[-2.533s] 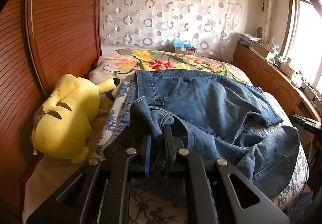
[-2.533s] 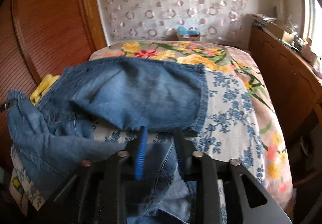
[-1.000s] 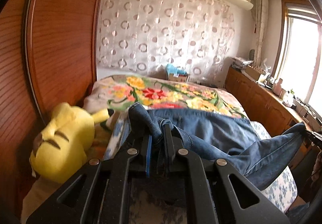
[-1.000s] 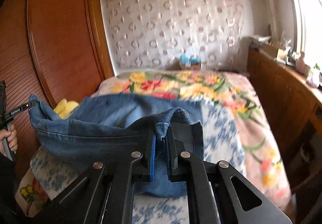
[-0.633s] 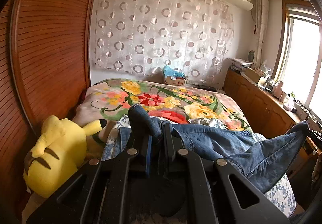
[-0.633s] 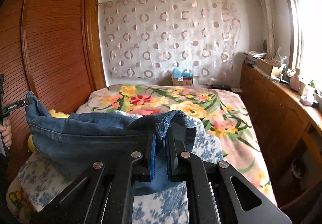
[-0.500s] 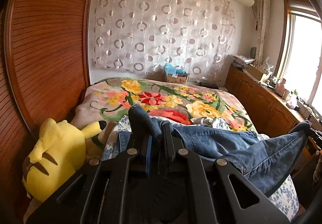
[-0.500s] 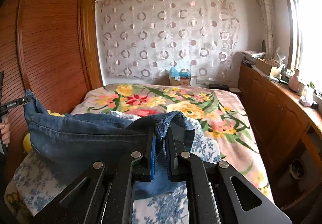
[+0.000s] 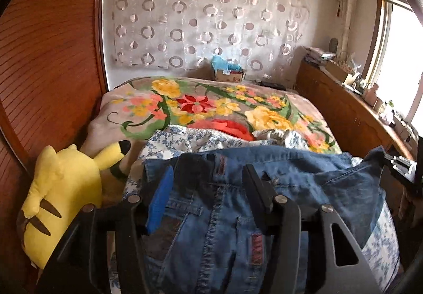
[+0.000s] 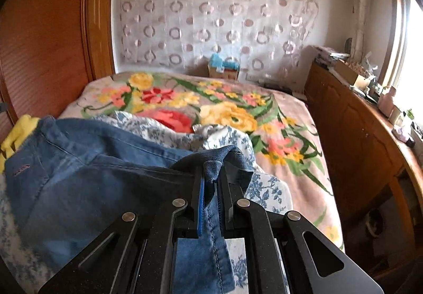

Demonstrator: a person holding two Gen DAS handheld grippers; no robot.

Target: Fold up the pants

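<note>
jeans (image 9: 211, 214) lie bunched on the near end of the bed (image 9: 124, 106), long axis running across in front of me, waist end right under my left gripper (image 9: 207, 183), far corner off to the right. left jaws have just been opening, now spread with denim between them but not pinched. right gripper (image 10: 210, 180) is pressed together, pinching a thick folded denim edge. i judge the right side goes down next. heavy stiff denim, raised seams, soft floral blanket (image 10: 264, 119), yellow plush toy (image 9: 58, 196) beside.
</note>
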